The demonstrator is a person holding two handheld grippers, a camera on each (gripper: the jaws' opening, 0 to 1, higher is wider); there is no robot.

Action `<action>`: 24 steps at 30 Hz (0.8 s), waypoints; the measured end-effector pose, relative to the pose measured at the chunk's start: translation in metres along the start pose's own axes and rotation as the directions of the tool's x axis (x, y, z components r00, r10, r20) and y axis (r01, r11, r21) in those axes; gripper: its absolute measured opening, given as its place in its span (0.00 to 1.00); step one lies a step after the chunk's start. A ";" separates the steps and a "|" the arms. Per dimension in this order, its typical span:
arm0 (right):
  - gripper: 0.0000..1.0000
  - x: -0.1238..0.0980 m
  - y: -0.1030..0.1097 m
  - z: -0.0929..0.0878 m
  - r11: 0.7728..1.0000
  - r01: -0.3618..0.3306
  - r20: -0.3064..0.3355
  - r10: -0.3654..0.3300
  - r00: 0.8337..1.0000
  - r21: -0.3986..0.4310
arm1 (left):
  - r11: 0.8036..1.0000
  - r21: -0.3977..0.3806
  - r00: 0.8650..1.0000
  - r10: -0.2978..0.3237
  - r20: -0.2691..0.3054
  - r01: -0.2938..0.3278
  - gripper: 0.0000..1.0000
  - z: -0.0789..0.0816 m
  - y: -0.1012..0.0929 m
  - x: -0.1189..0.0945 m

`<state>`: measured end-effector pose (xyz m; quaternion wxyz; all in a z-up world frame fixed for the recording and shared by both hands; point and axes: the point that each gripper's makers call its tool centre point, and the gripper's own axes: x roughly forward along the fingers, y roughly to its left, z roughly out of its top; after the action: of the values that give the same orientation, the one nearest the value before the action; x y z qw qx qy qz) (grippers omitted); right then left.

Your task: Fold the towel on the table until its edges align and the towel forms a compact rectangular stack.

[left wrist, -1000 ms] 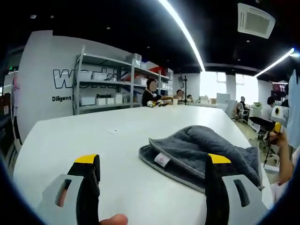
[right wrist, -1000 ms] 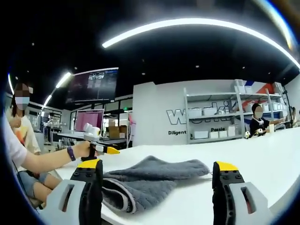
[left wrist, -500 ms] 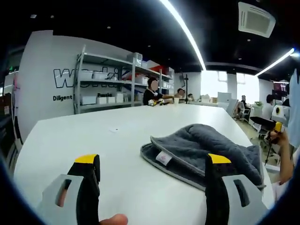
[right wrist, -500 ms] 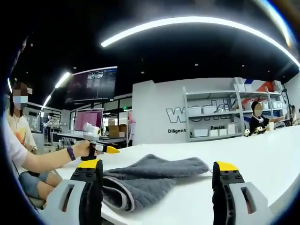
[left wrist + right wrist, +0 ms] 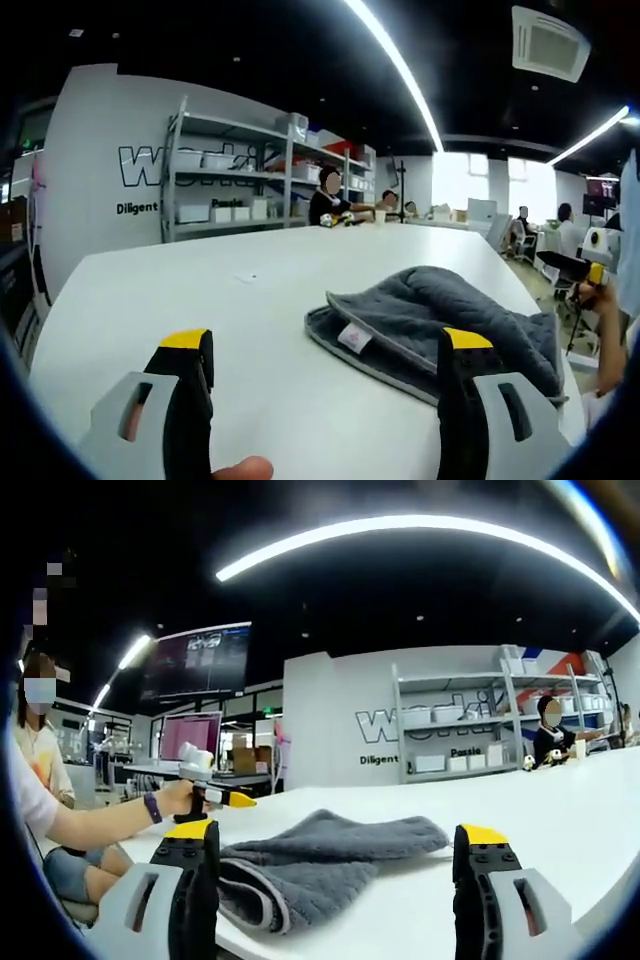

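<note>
The grey towel [image 5: 440,320], soft, limp and loosely folded on the desk [image 5: 200,300], likely grasps best at its 9 o'clock hemmed corner; both grippers' fingers stand open, empty.

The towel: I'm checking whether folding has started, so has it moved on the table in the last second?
No. The towel keeps its crumpled shape and place against the table edge; only the views shifted slightly.

towel [image 5: 440,320]: near right corner hidden behind the left gripper's jaw
towel label [image 5: 348,338]: print too small to read
wall lettering [image 5: 420,723]: partly blocked by shelving [image 5: 480,720]
</note>
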<state>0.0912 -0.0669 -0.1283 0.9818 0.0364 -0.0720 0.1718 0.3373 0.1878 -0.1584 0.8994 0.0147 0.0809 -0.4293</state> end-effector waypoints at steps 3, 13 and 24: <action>0.99 0.001 -0.001 -0.001 1.000 0.000 -0.007 0.000 1.000 0.000 | 1.000 0.000 1.000 -0.002 0.000 0.002 0.91 0.001 0.000 0.001; 0.99 0.006 -0.001 -0.002 1.000 -0.003 -0.017 0.003 1.000 0.006 | 1.000 0.001 1.000 0.001 -0.002 -0.001 0.91 -0.003 -0.006 0.000; 0.99 0.007 -0.004 -0.002 1.000 -0.005 -0.022 0.005 1.000 0.016 | 1.000 0.005 1.000 0.010 -0.013 -0.010 0.91 -0.007 -0.005 -0.001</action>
<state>0.0995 -0.0678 -0.1294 0.9818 0.0423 -0.0598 0.1753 0.3319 0.1856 -0.1647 0.9009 0.0203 0.0857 -0.4250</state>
